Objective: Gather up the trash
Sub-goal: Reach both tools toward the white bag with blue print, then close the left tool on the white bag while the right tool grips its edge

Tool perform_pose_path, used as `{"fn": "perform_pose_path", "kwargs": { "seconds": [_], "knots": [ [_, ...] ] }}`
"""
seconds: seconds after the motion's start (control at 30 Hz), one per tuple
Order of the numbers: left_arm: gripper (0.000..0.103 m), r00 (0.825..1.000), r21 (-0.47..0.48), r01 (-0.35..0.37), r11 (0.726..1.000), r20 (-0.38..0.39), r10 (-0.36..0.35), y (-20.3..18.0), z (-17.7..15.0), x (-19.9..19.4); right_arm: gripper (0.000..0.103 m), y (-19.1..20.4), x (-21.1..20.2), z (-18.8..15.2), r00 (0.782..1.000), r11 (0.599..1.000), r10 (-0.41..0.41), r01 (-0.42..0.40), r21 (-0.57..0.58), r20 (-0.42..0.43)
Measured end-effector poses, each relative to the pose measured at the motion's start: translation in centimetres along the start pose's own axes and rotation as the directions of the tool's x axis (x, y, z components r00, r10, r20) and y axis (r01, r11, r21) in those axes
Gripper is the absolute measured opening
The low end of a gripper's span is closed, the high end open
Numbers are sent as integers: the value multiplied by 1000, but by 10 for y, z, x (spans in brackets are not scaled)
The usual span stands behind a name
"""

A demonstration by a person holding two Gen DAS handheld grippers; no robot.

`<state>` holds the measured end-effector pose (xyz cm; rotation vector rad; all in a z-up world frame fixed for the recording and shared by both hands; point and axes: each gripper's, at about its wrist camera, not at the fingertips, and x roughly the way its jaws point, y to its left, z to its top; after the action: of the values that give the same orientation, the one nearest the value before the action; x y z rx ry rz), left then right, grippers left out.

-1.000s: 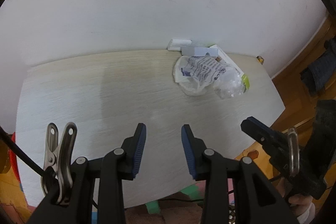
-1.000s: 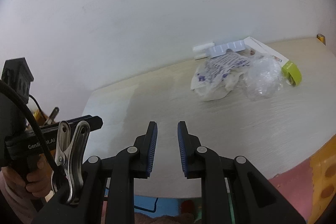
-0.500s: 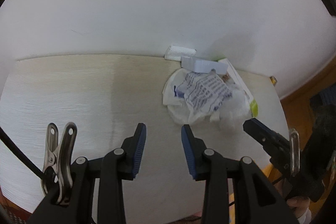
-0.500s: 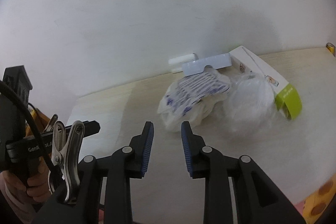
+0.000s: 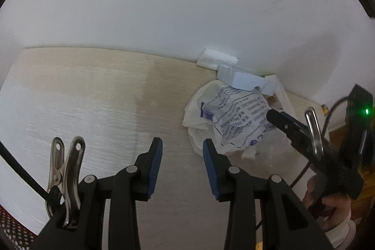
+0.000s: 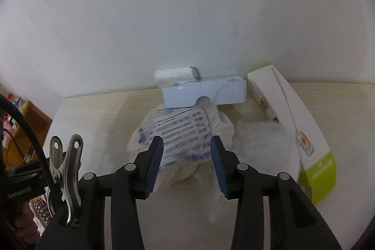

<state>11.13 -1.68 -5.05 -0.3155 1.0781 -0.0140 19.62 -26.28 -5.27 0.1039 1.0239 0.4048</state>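
A crumpled white plastic bag (image 5: pixel 234 118) with blue print lies on the pale wooden table (image 5: pixel 93 109) near the wall. In the right wrist view the printed bag (image 6: pixel 182 132) shows between the fingertips of my right gripper (image 6: pixel 186 151). Its jaws are opening and the pads do not press on the bag. Crumpled clear plastic (image 6: pixel 262 144) lies to the right of the bag. My left gripper (image 5: pixel 182 151) is open over bare table, just left of the bag, with nothing between its fingers. One of my right gripper's fingers (image 5: pixel 288 125) reaches over the bag from the right.
Behind the bag a white plastic tray (image 6: pixel 204 93) and a white foam piece (image 6: pixel 173 74) sit against the wall. A white and green carton (image 6: pixel 302 132) lies at the right. The table's left edge (image 6: pixel 58 114) drops off toward shelves.
Both grippers have moved forward and down toward the trash pile, which now looks larger. The right gripper's jaws have widened, with the printed bag now showing between them.
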Motion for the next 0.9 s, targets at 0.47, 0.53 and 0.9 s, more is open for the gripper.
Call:
{"fn": "perform_pose_path", "kwargs": {
  "seconds": [0.47, 0.53, 0.9],
  "knots": [
    [45, 997, -81, -72, 994, -4, 72, 13, -5, 17, 38, 1, 52, -5, 985, 991, 116, -123, -46, -130],
    [46, 997, -87, -81, 993, -11, 80, 15, -7, 22, 38, 6, 54, -10, 980, 987, 137, -147, -60, -144],
    [56, 995, -122, -91, 988, -52, 85, 33, -27, 33, 38, 15, 66, -20, 932, 958, 268, -284, -32, -243]
  ]
}}
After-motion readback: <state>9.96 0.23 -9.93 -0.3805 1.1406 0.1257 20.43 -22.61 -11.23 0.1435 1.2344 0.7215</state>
